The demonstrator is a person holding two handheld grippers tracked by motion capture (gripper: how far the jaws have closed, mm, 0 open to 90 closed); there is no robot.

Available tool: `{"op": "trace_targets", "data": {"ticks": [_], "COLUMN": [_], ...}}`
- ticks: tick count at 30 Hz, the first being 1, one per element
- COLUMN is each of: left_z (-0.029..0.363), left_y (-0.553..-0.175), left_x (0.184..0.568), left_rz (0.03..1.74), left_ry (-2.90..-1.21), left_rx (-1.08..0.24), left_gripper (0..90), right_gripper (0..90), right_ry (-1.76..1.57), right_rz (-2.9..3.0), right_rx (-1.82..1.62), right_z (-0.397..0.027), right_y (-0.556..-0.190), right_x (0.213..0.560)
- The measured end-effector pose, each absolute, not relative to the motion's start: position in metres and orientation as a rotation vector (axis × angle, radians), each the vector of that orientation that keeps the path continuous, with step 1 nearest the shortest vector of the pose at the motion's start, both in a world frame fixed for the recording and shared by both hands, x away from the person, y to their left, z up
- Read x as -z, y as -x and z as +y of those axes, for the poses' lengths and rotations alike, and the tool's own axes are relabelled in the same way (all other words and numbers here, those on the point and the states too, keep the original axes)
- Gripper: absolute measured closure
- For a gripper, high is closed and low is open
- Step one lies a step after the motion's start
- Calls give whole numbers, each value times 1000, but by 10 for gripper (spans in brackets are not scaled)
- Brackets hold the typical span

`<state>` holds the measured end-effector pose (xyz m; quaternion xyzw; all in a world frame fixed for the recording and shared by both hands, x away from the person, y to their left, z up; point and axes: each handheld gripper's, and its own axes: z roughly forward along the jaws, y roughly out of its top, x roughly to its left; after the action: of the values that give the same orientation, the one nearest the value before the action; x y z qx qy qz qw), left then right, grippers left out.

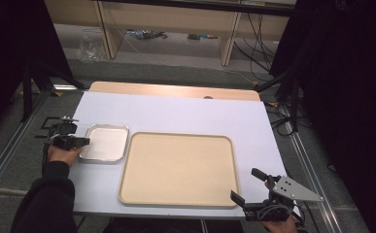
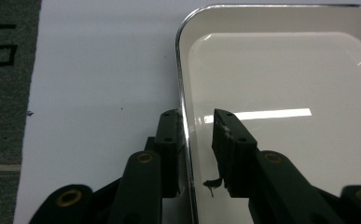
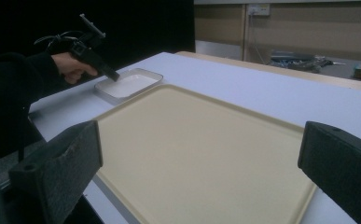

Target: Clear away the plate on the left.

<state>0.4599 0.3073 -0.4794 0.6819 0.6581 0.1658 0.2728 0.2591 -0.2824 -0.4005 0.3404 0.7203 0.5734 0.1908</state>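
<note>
Tongs first: the right tongs [image 1: 247,187] hover wide open and empty at the near right corner of the tabletop [image 1: 185,109], just beside the big beige tray [image 1: 176,167]. That tray lies empty in the middle, its long axis running left to right. To its left, just beside it, sits the small metal tray [image 1: 104,142], also empty, its long axis running away from the person. The left tongs [image 2: 194,140] straddle its left rim [image 2: 183,93], one jaw outside on the tabletop side and one inside the pan, with a gap between them; whether the pads already press on the rim is hard to tell, though it looks not quite pinched. So the left hand [image 1: 61,154] is far nearer, and the small tray lies to its right.
</note>
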Motion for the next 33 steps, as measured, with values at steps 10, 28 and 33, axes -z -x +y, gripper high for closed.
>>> {"op": "trace_targets", "data": {"ticks": [10,28,33], "left_z": [322,327,331], "left_y": [-463,-455,-452], "left_x": [480,473,469], "left_rz": [1794,1735,1733], "left_ry": [-1786,-1635,-1564], "left_rx": [-320,-337,-337], "left_gripper": [838,883,883], "right_gripper": [4,4,4], "right_ry": [-955,-960,-959], "right_rz": [2015,2030,2032], "right_rx": [-1616,-1580,-1584], "right_z": [-283,-284,-283], "right_y": [-259,-258,-258], "right_x": [400,399,399]}}
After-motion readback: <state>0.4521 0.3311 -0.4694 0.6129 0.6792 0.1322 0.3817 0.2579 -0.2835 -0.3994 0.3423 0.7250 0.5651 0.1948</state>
